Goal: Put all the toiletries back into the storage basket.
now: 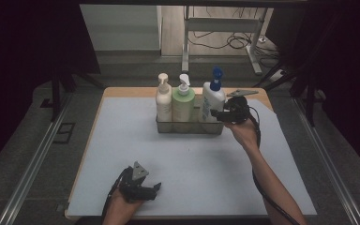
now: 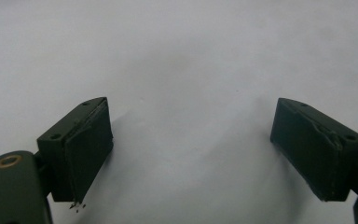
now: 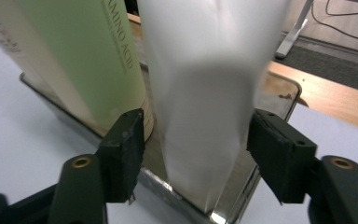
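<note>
1. The white bottle [image 3: 205, 116] is blurred in the right gripper view, its top cut off.
2. It stands in the clear rectangular tray [image 1: 190, 127] beside the smooth green bottle [image 1: 183, 105].
3. The right tool [image 3: 196, 140] straddles it, pads not pressing.
4. The left tool [image 2: 191, 149] gapes, released, over the matte table [image 1: 122, 140].

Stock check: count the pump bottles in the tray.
3, side by side in the tray: a cream bottle at left, a green bottle in the middle, a white blue-pump bottle at right. None seems hidden.
</note>
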Available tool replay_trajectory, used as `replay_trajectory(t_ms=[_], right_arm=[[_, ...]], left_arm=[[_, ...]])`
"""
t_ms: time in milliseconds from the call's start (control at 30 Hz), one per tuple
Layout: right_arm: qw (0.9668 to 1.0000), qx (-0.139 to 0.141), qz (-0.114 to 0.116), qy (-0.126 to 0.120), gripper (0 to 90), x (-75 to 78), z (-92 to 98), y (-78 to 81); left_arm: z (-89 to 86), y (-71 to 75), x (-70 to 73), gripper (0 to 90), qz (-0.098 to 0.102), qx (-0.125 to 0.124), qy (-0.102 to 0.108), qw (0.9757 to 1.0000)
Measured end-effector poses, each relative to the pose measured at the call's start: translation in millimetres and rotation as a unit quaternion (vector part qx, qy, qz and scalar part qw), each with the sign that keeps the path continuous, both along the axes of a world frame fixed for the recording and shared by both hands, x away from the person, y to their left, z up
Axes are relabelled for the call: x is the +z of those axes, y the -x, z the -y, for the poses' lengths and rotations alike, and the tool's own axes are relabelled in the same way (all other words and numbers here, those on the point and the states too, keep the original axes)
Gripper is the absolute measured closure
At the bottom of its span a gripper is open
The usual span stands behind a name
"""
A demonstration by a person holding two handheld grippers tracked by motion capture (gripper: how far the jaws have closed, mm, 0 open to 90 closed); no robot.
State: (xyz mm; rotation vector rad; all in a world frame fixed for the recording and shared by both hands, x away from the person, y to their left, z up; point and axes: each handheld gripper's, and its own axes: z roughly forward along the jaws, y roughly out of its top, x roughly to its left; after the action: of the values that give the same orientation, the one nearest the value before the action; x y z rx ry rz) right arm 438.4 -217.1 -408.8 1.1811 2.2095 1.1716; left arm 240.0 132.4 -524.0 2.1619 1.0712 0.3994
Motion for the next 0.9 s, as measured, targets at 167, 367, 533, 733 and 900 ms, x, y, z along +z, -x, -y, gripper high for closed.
replay_trajectory(t_ms=[167,367,533,733,900], right_arm=[[1.0000,0.006,-0.003,-0.003,48.2,-0.3,10.3,10.3],[0.9996,0.007,0.008,0.027,65.7,1.6,15.7,19.2],[0.9994,-0.016,0.012,0.030,78.7,1.4,21.3,17.2],[0.9992,-0.031,0.007,0.025,89.5,-2.4,24.5,4.6],[0.9990,-0.040,-0.004,0.021,89.7,-7.0,22.3,-8.8]], left_arm=[[0.0,0.0,0.1,12.7,0.000,0.000,-0.001,1.0000],[-0.1,0.0,0.2,12.7,-0.001,0.000,-0.001,1.0000],[-0.1,0.0,0.2,12.7,-0.001,0.000,-0.001,1.0000],[-0.1,0.0,0.2,12.7,-0.001,0.000,-0.001,1.0000],[-0.1,0.0,0.1,12.7,0.000,0.000,-0.001,1.0000]])
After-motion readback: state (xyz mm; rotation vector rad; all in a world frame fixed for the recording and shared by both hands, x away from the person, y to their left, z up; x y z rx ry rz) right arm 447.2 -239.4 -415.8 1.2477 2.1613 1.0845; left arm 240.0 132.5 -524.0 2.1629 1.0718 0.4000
